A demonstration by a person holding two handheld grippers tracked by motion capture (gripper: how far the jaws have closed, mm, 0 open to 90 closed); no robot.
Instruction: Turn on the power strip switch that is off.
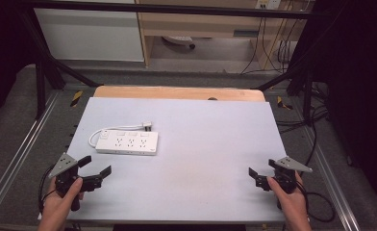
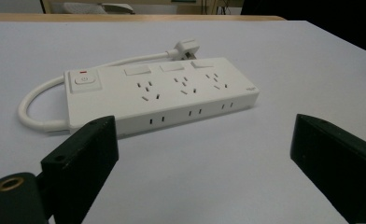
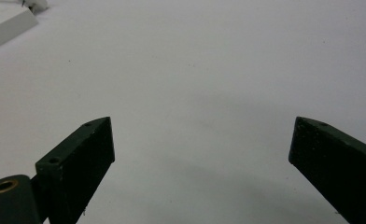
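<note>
A white power strip (image 1: 127,142) lies flat on the left half of the pale table (image 1: 201,159), its white cable (image 1: 96,133) looped at its left end and its plug (image 1: 147,125) resting behind it. The left gripper view looks across the strip (image 2: 162,95), with its sockets and switches facing up. My left gripper (image 1: 96,166) hovers just in front of the strip, jaws wide apart, nothing between them (image 2: 202,154). At the table's right front my right gripper (image 1: 261,169) stands open over bare table (image 3: 202,149), far from the strip (image 3: 6,23).
A wooden board edge (image 1: 179,93) runs along the table's far side. Black frame bars (image 1: 47,72) and metal rails (image 1: 13,159) flank the table. Cables (image 1: 316,125) lie on the floor at the right.
</note>
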